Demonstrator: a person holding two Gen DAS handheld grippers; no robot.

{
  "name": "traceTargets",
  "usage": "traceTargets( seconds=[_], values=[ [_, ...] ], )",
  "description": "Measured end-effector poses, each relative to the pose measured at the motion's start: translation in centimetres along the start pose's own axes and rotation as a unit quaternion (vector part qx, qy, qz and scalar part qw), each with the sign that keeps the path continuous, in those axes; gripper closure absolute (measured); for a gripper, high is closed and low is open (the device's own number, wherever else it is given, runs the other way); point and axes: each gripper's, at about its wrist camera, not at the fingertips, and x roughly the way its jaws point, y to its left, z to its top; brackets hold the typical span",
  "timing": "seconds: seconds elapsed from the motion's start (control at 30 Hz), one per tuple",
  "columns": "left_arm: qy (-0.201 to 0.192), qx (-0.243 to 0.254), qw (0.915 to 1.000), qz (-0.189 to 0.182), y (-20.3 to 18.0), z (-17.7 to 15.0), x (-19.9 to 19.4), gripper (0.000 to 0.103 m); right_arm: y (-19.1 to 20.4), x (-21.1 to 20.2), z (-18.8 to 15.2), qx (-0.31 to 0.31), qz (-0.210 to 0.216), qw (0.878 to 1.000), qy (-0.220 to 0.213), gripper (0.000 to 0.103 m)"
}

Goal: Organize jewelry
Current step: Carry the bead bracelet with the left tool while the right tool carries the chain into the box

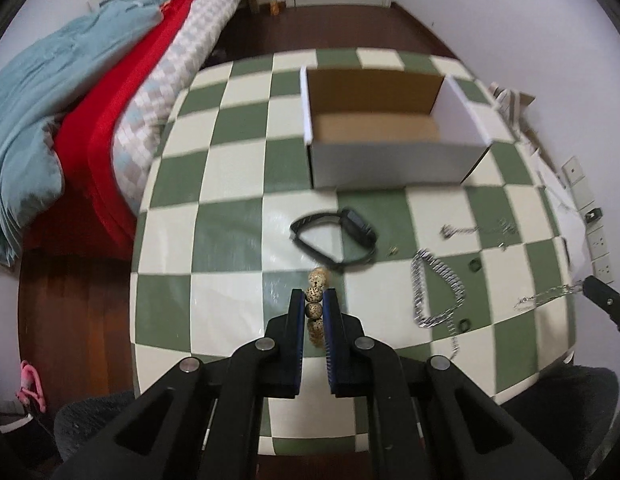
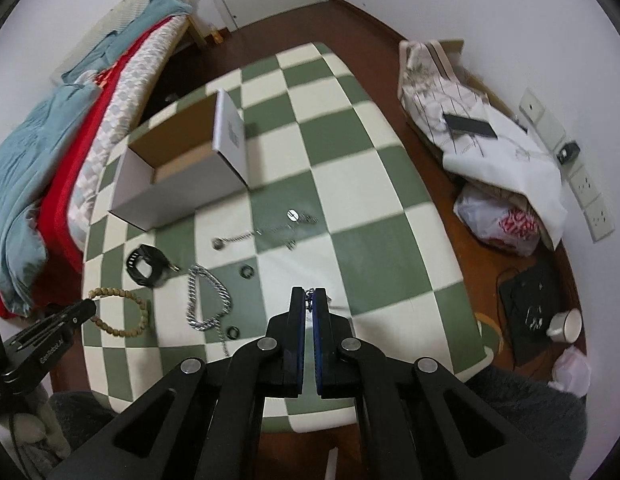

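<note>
Closed on a string of speckled wooden beads, the left gripper holds the bead bracelet near the table's left front edge; the right wrist view shows the loop hanging from its tips over the checked tablecloth. Right of it, toward the middle, lies a black smartwatch with its strap curled, and behind that, toward the far left part of the table, the open cardboard box, apparently empty. Further right a heavy silver chain lies in a loop, with two small dark rings near it and a thinner necklace stretched out beyond. Nearest the front edge on the right, the right gripper is pinched narrow on a fine silver chain, whose length trails from its tips.

The step in hand looks like carrying both held pieces to the box. To do it well, each gripper should probably lift clear of the cloth before travelling, so the dangling loops do not drag across the watch or snag the heavy chain. The bracelet has the shorter way; the fine chain should cross above the other pieces. Releasing low inside the box walls, one piece at a time and apart, would keep them from tangling.
</note>
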Motion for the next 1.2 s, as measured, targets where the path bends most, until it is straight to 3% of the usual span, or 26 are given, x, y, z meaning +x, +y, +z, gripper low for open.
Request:
traceTargets(
  seconds=[0.2, 0.73, 0.87, 1.03, 1.2],
  values=[
    [-0.043, -0.006, 0.999, -0.005, 0.0, 3.2, -2.6, 0.097, 2.2, -2.9, 1.9, -0.019, 0.021, 0.999, -0.033, 0.1],
    [-0.083, -0.026, 0.9954, -0.041, 0.5, 13.0, -5.3, 0.097, 10.9, -5.0, 10.9, -0.077, 0.069, 0.99, -0.098, 0.1],
    [-0.07, -0.036, 0.9951, -0.06, 1.5, 16.0, -4.1, 0.097, 12.4, -3.5, 13.7, -0.079, 0.081, 0.989, -0.091, 0.1],
    [-0.022, -0.059, 0.9917, -0.112, 2.5, 19.0, -0.7, 0.097, 13.7, 0.0, 16.5, -0.079, 0.091, 0.991, -0.058, 0.1],
    [0.021, -0.072, 0.9872, -0.141, 2.5, 20.5, 3.2, 0.097, 14.5, 4.5, 18.4, -0.077, 0.091, 0.993, -0.016, 0.1]
  ],
)
